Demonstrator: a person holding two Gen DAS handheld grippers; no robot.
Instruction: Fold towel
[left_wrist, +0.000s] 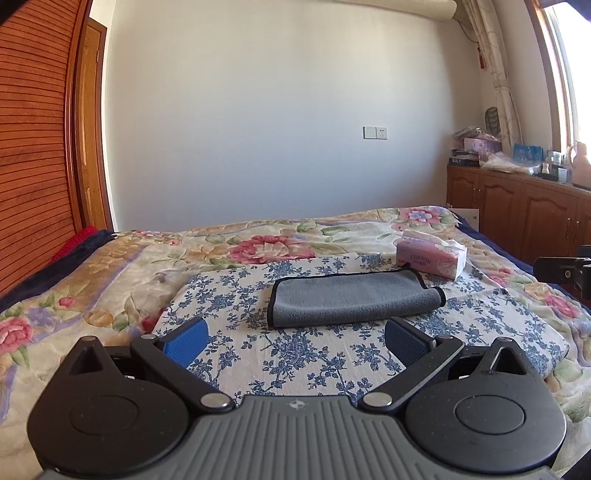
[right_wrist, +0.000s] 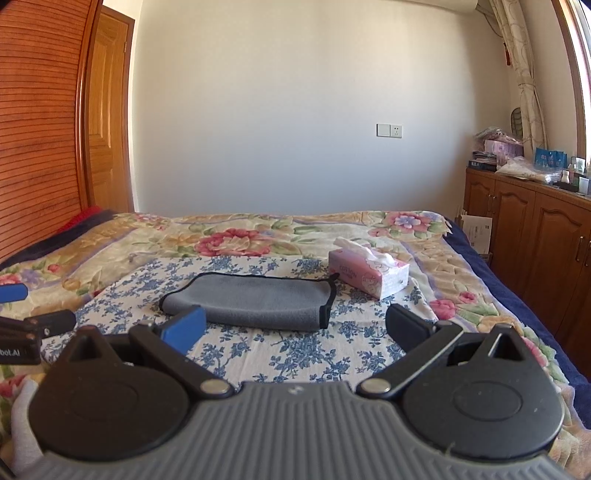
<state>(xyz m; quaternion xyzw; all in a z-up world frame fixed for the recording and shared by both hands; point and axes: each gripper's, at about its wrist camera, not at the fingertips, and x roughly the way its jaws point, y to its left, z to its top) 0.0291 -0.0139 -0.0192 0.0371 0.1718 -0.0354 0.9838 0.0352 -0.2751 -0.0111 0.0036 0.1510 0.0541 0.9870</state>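
A grey towel (left_wrist: 351, 299) with black edging lies folded over on a blue-flowered white cloth (left_wrist: 303, 362) on the bed. It also shows in the right wrist view (right_wrist: 255, 301). My left gripper (left_wrist: 295, 338) is open and empty, just short of the towel's near edge. My right gripper (right_wrist: 295, 325) is open and empty, also just short of the towel's near edge. The left gripper (right_wrist: 22, 325) shows at the left edge of the right wrist view. Part of the right gripper (left_wrist: 565, 273) shows at the right edge of the left wrist view.
A pink tissue box (left_wrist: 432, 258) stands behind the towel's right end, also in the right wrist view (right_wrist: 369, 271). The flowered bedspread (left_wrist: 92, 295) covers the bed. A wooden headboard (left_wrist: 33, 147) stands at left, wooden cabinets (right_wrist: 535, 236) with clutter at right.
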